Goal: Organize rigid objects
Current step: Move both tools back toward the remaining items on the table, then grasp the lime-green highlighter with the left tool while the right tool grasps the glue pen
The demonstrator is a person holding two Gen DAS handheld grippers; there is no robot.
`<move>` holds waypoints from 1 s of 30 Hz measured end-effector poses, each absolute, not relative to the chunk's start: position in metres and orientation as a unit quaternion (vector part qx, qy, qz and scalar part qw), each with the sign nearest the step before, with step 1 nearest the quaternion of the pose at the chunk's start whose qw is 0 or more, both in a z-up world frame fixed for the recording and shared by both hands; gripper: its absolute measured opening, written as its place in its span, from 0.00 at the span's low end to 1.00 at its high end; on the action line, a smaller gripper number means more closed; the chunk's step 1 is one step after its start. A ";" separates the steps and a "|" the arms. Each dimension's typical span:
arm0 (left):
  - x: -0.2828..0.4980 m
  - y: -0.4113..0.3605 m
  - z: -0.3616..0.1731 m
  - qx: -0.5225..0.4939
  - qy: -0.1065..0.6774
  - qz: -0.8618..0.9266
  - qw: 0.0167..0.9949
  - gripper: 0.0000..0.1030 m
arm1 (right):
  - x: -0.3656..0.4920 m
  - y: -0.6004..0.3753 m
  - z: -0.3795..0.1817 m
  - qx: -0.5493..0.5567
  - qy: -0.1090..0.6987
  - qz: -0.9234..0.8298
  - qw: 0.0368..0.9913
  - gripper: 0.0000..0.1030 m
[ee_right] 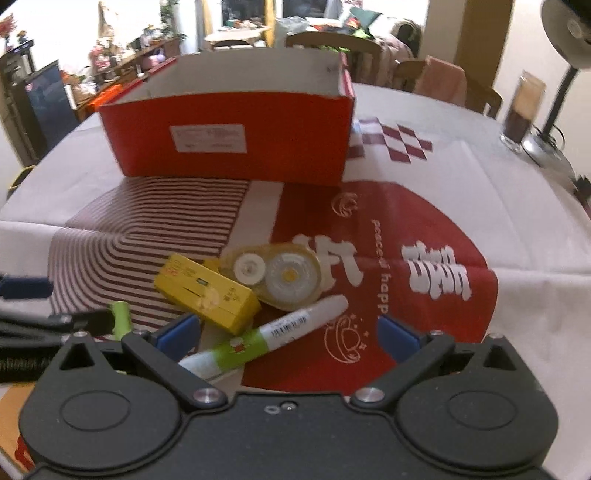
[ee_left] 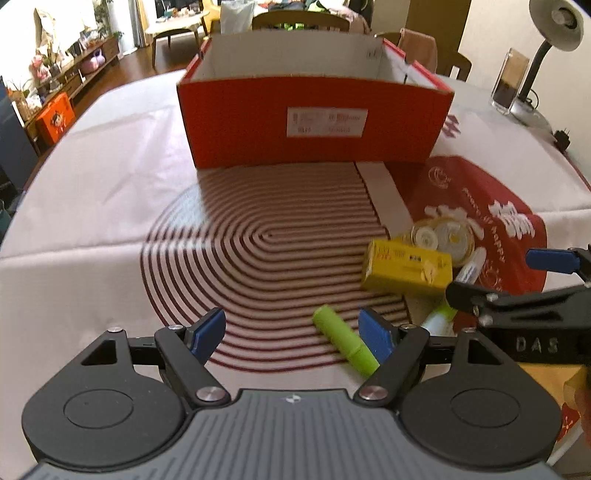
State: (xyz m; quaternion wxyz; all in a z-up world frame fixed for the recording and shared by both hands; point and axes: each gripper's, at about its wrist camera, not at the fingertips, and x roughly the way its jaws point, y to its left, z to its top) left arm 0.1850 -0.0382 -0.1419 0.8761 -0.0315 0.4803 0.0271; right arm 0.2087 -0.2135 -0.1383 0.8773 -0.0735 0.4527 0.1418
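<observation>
Presently on the table (ee_left: 92,177), under a white cloth printed with maroon rings and a red panel:

- Left gripper (ee_left: 291,334): jaws released, blue pads wide apart, nothing grasped. A lime-green marker (ee_left: 345,339) lies on the striped print between the jaws, close against the right-hand pad; contact cannot be told.
- Right gripper (ee_right: 290,334): jaws likewise released and empty. A white pen with a green band (ee_right: 266,339) lies slantwise between them, its lower end near the left-hand pad and its white tip reaching beyond the jaws.
- Yellow box (ee_right: 207,291): flat on the cloth just beyond the right gripper's left-hand pad, and beyond and to the right of the left gripper's jaws.
- Clear correction-tape dispenser (ee_right: 277,277) (two round spools visible inside): directly beyond the right gripper's jaws, touching the yellow box.
- Red cardboard box (ee_left: 314,122): open-topped, white inside with a white label on its near wall, standing well beyond both pairs of jaws; its floor is hidden.
- Desk lamp (ee_left: 554,33) and a clear container with dark contents (ee_left: 508,83): far beyond the jaws, to the right.
</observation>
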 end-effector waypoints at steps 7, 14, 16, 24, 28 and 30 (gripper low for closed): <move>0.182 -0.049 -0.158 -0.025 0.489 0.026 0.871 0.77 | 0.215 -0.210 -0.154 -0.071 0.468 0.111 0.874 0.98; 0.181 -0.062 -0.169 0.000 0.495 0.012 0.869 0.77 | 0.213 -0.203 -0.165 -0.082 0.480 0.108 0.867 0.93; 0.180 -0.063 -0.171 0.005 0.495 0.011 0.869 0.77 | 0.211 -0.204 -0.168 -0.086 0.481 0.110 0.865 0.91; 0.172 -0.051 -0.172 -0.004 0.489 0.002 0.873 0.76 | 0.200 -0.218 -0.167 -0.066 0.478 0.114 0.868 0.82; 0.167 -0.043 -0.170 -0.010 0.481 0.006 0.877 0.59 | 0.194 -0.223 -0.164 -0.065 0.471 0.115 0.872 0.67; 0.166 -0.039 -0.168 -0.011 0.479 0.008 0.878 0.51 | 0.191 -0.228 -0.162 -0.064 0.467 0.116 0.874 0.59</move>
